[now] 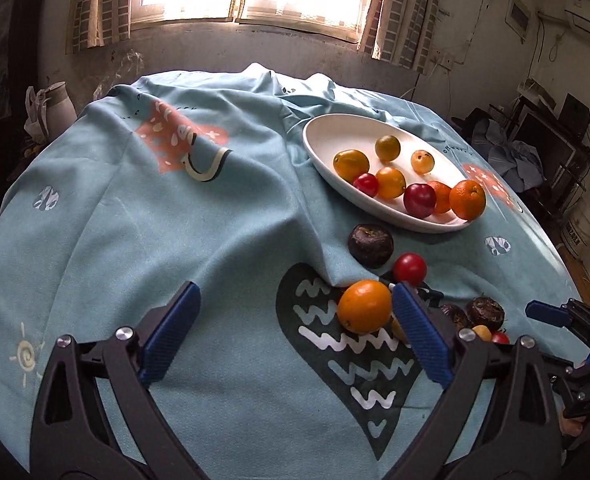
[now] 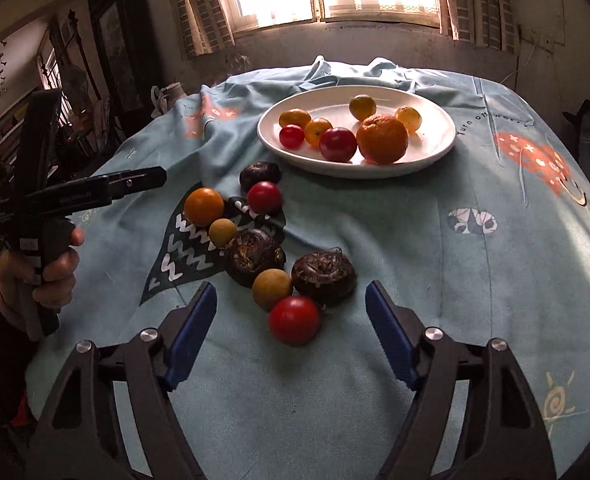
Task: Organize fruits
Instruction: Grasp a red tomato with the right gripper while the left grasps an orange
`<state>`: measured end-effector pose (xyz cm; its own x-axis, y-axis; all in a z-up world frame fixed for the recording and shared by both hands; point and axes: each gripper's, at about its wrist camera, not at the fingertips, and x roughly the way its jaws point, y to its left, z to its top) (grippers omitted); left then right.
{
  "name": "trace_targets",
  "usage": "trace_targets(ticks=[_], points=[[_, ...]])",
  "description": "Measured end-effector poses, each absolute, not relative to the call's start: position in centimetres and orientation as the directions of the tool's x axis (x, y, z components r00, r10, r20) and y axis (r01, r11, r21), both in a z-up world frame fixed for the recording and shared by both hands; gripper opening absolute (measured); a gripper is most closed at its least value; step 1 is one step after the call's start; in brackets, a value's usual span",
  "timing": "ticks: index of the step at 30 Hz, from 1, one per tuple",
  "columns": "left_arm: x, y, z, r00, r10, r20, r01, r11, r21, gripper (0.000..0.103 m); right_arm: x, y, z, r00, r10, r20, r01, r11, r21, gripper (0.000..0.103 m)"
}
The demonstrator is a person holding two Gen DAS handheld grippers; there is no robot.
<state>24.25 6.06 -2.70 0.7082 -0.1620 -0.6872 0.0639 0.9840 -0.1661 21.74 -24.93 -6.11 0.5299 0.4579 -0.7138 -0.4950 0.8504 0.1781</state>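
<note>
A: Grippers first, nearest to us. We log the right gripper [image 2: 291,332] with fingers spread wide and nothing between them, low over the blue cloth [image 2: 435,240]. A red tomato [image 2: 294,320] lies straight ahead on its centre line, just beyond the fingertips, close to round so we record no long axis.

B: Agreed. We note the left gripper [image 1: 295,320] also spread apart and empty. An orange fruit [image 1: 364,306] sits inside its span but far off centre, against the right-hand finger [image 1: 419,332].

A: So we judge the right one better lined up: its fruit is centred and needs only a forward push. The left would need a sideways shift toward its own right.

B: Crowding, though. Just behind the red tomato we see a tan round fruit [image 2: 272,290] and a dark water chestnut [image 2: 324,279], both nearly touching it.

A: Farther out, another tomato [image 2: 264,197] and a second chestnut [image 2: 260,176].

B: Farthest, the white plate [image 2: 435,148], already holding several fruits, lies ahead of both grippers.
</note>
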Motion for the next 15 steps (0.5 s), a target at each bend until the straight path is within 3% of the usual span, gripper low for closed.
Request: trace_targets(ticks=[4,7,9,15], points=[[24.3,6.1,-2.7,0.71,-0.153,-0.687,0.055,0.985,-0.163,0.098,21.8,-24.7,-7.6,0.469,0.45,-0.76,-0.492,0.848,0.198,0.068],[24.3,6.1,-2.7,0.71,-0.147,-0.688,0.052,0.986,-0.158,0.098,21.6,-24.5,-7.8,0.469,0.444,-0.763,-0.501,0.845,0.184,0.064],[24.3,6.1,-2.7,0.708,-0.146,-0.691,0.05,0.986,-0.157,0.098,21.7,-24.4,-8.1,0.458,0.445,-0.769,-0.503,0.844,0.188,0.054],[24.3,6.2,-2.7,0.709,-0.147,-0.69,0.048,0.986,-0.16,0.098,22.2,-24.6,-8.5,0.453,0.448,-0.771,-0.484,0.85,0.209,0.046]])
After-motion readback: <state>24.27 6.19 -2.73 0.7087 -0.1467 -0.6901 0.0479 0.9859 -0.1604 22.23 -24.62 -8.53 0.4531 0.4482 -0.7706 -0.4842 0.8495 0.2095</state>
